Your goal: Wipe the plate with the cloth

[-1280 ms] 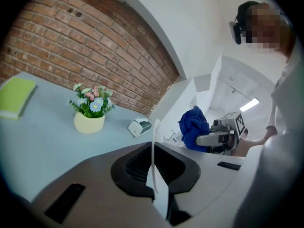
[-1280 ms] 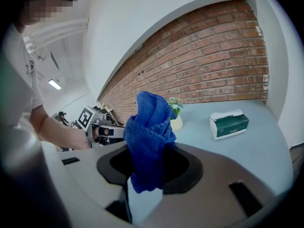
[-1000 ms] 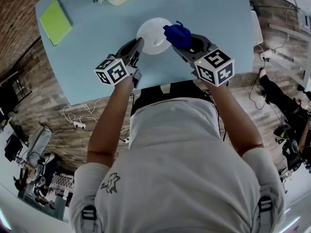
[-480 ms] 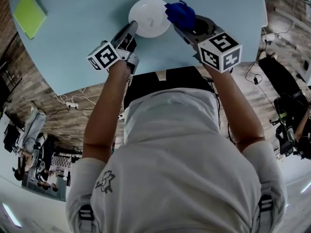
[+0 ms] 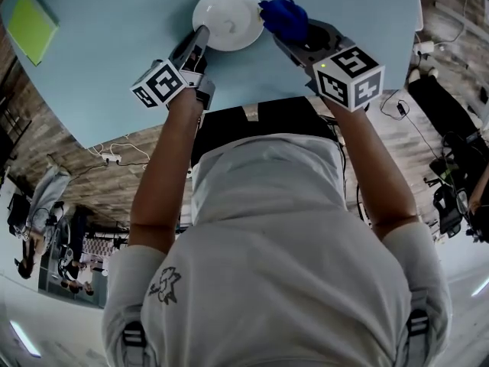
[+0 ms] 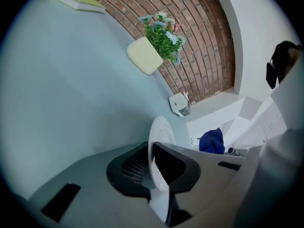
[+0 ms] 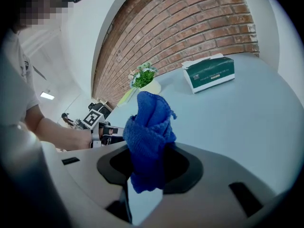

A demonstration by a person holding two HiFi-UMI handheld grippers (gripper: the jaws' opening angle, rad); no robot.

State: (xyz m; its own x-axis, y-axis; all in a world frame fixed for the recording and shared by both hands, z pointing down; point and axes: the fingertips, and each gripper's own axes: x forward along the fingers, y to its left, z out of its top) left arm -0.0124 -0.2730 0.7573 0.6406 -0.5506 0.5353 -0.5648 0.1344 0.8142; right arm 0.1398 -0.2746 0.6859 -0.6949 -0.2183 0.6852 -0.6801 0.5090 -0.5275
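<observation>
Pale blue counter (image 5: pixel 114 67) against a brick wall (image 7: pixel 190 27), wood-plank floor (image 5: pixel 61 144) below its near edge.

White plate (image 5: pixel 225 14) sits near the counter's near edge, about midway along it. Can't tell whether it rests on the surface or is slightly lifted.

Left hand-held gripper (image 5: pixel 200 37) comes in from the near side onto the plate's near-left rim. In the left gripper view the rim runs edge-on between the two jaws at a narrow gap, with the pads on it. The jaws have just been opening a touch, and the rim is between them.

Right hand-held gripper (image 5: pixel 289 35) is clamped on a bunched blue cloth (image 5: pixel 283 17), and the wad sticks out past the jaw tips. From the head view the cloth is just beside the plate's right rim. Contact is not clear.

Other items on the counter:
- green notebook (image 5: pixel 30 25) toward the far left corner
- cream flower pot (image 6: pixel 145 56) with a small plant by the far edge
- green-and-white tissue box (image 7: pixel 209 72) toward the far right

All three are well apart from the plate.
</observation>
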